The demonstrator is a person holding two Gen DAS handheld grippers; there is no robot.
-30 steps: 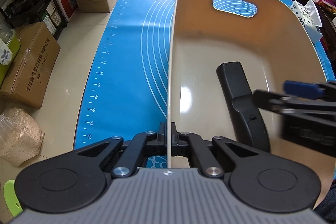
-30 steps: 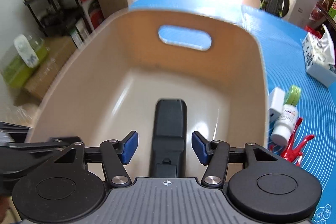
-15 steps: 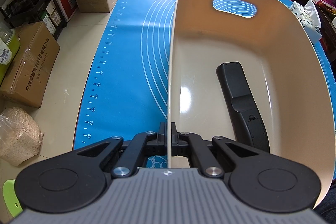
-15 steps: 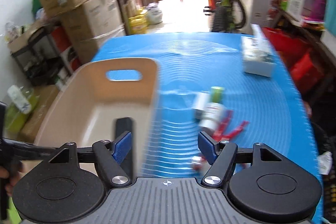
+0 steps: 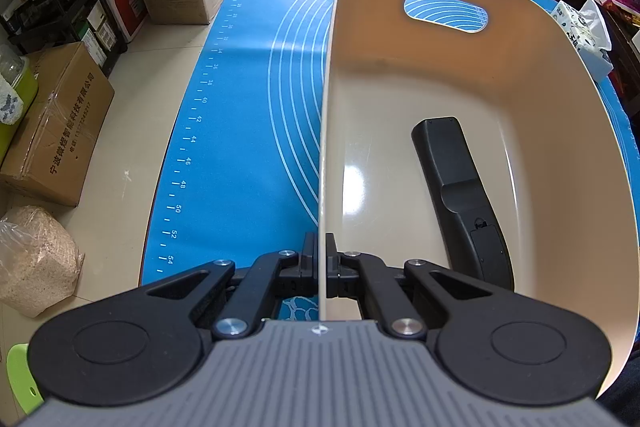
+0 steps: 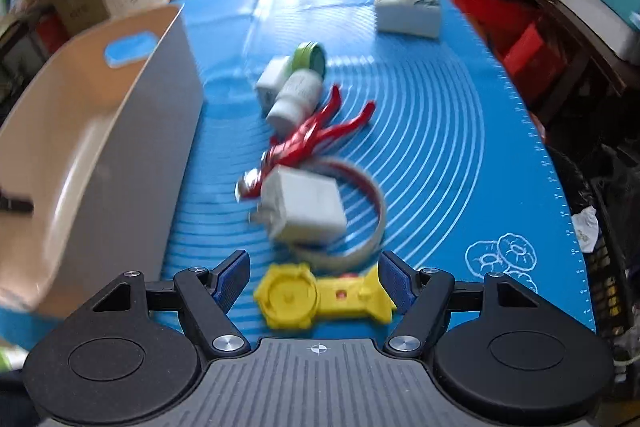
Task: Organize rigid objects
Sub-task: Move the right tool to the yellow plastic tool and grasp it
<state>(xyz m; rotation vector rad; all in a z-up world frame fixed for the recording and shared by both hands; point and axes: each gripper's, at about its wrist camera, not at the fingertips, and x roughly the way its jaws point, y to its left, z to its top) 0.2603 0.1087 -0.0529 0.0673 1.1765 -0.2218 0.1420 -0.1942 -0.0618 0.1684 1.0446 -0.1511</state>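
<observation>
Left wrist: left hand-held gripper (image 5: 320, 265) clamped on beige bin (image 5: 460, 99) wall (black remote (image 5: 460, 195) inside). Right wrist: right hand-held gripper (image 6: 314, 277) spread wide above yellow toy (image 6: 320, 297), near white charger (image 6: 306, 207), on blue mat (image 6: 440, 131).

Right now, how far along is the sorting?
Done: one item, the black remote, lies in the beige bin. In hand: left gripper clamps the bin's wall; right gripper is open around the yellow toy, not gripped. Left on the mat: white charger, red figure, white bottle, green tin, headband.
</observation>
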